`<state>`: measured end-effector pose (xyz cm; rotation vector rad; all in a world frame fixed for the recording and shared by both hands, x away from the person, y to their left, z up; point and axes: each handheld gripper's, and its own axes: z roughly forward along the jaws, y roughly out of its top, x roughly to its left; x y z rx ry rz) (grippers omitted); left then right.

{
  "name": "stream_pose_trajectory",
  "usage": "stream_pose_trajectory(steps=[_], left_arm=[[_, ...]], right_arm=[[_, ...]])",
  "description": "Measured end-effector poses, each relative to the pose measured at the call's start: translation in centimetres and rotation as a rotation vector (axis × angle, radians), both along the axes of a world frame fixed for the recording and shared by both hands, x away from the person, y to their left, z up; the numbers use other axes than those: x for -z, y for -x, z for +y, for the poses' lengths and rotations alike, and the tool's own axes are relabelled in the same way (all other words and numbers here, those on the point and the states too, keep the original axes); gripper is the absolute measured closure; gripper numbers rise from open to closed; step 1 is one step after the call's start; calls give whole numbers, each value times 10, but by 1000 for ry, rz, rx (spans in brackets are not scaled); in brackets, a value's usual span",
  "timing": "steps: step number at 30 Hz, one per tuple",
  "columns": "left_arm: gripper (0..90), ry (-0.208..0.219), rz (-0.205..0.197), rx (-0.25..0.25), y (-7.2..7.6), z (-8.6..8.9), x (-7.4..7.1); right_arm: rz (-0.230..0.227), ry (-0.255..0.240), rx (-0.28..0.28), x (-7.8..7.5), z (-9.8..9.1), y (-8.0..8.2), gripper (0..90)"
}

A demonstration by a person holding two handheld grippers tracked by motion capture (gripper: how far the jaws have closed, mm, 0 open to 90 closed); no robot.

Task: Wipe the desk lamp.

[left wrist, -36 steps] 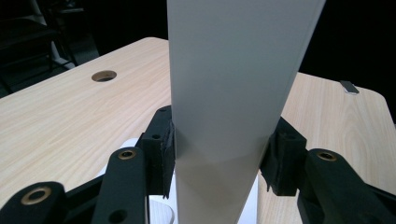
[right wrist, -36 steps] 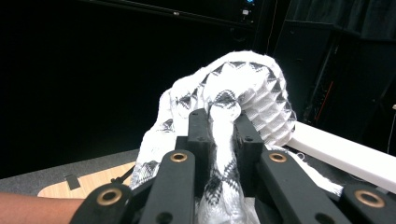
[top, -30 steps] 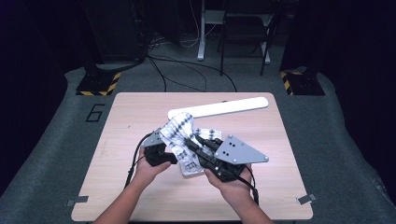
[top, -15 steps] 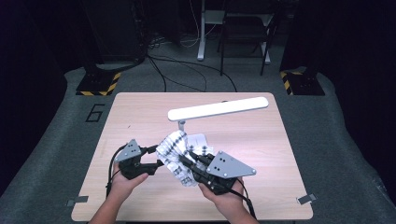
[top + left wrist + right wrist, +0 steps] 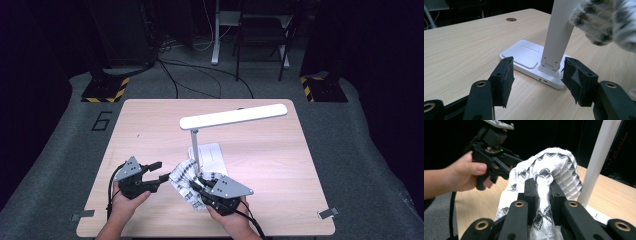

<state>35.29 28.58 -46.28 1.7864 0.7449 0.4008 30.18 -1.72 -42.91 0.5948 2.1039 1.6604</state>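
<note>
A white cloth with a black pattern (image 5: 181, 176) hangs bunched just above the near middle of the table, beside the post of a white desk lamp (image 5: 233, 116). My right gripper (image 5: 198, 187) is shut on it. In the right gripper view a fold of the cloth (image 5: 554, 162) is pinched between the two jaws of the right gripper (image 5: 543, 187). My left gripper (image 5: 161, 170) is just left of the cloth and apart from it. Its jaws have just been closing a little, and the left gripper (image 5: 539, 72) stands open with nothing between them. Beyond it lie the lamp's base (image 5: 524, 56) and the cloth (image 5: 604, 22).
The lamp's flat base (image 5: 212, 155) sits at mid-table, with its thin post (image 5: 195, 150) rising right behind the cloth and its long head overhanging the far half. The wooden table (image 5: 280, 165) has bare room left and right. A dark floor with cables surrounds it.
Both hands came toward the near edge. My left gripper let go of the cloth and moved off to the left. The right gripper sank with the cloth still in it.
</note>
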Motion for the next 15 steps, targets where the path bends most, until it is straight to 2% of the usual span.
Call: stream_pose_trajectory(steps=[3,7,10,11,12,15], left_arm=[[421,8,21,-9,4,5,2],[420,7,20,-22,7,8,3],[421,12,26,-49,15,16,2],[421,12,26,-49,15,16,2],[421,-11,22,-57,19,20,3],[421,-11,24,-70,24,25,4]], right_arm=[[16,-9,-6,11,1,-6,800],[11,9,-4,19,4,-9,800],[10,70,-15,31,13,-13,800],[10,70,-15,31,13,-13,800],[22,97,-28,38,19,-17,800],[51,123,-27,47,25,-22,799]])
